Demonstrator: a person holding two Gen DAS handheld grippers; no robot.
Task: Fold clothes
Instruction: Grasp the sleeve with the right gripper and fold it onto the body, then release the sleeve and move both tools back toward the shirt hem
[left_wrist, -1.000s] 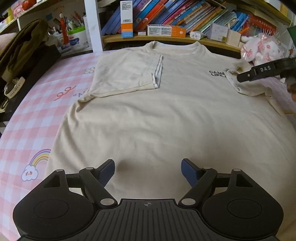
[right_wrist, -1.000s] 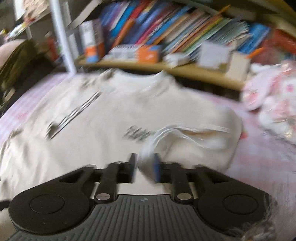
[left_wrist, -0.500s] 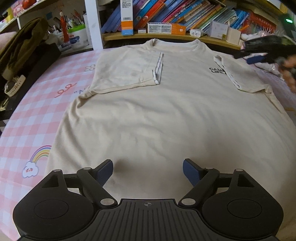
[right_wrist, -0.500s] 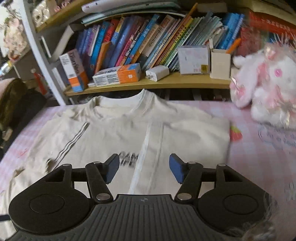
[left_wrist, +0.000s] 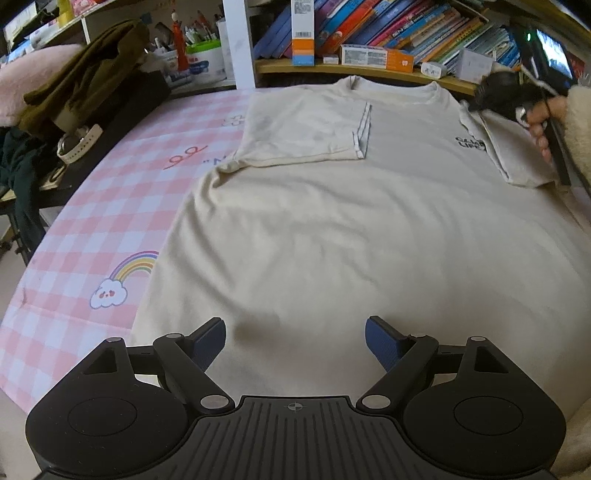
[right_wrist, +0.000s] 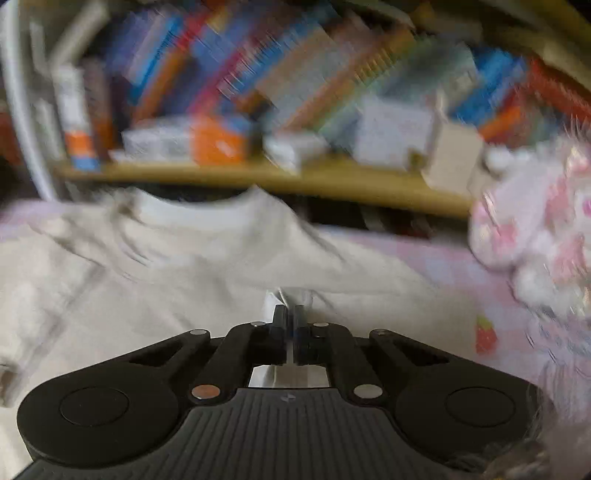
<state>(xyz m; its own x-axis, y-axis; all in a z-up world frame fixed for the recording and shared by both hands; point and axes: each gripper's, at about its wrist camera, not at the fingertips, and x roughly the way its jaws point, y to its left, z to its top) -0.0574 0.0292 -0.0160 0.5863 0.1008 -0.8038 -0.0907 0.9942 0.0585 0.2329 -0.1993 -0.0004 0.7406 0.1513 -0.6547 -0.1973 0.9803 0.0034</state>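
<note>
Pink-and-white checked cloth (left_wrist: 110, 206), printed with a rainbow and cloud (left_wrist: 125, 280), is seen covering the surface, which is backed by a wooden bookshelf (left_wrist: 369, 72) filled with upright books (left_wrist: 388, 26) and small boxes (left_wrist: 373, 59). A cream T-shirt (left_wrist: 332, 229) is laid flat across the surface, its collar directed toward the bookshelf. One sleeve (left_wrist: 306, 129) is folded inward over the chest, its striped hem lying along the body of the garment. The opposite sleeve (left_wrist: 513, 155) is likewise turned inward, beside a small dark chest print (left_wrist: 471, 143).

The left tool (left_wrist: 295, 341) is held low over the hem end of the T-shirt, its blue-padded fingers (left_wrist: 207, 341) spread wide apart with nothing between them. The right tool (right_wrist: 290, 319) is shown, in its own heavily blurred view, with its fingers drawn nearly together and a pinch of pale fabric caught between them. In the left wrist view that tool is only partly visible at the far right edge, gripped by a hand (left_wrist: 543, 122) in a fluffy cream sleeve (left_wrist: 580, 125).

A pink-and-white plush toy (right_wrist: 535, 236) is seen near the shelf at the right. An olive garment (left_wrist: 85, 70) is draped over dark furniture at the left.
</note>
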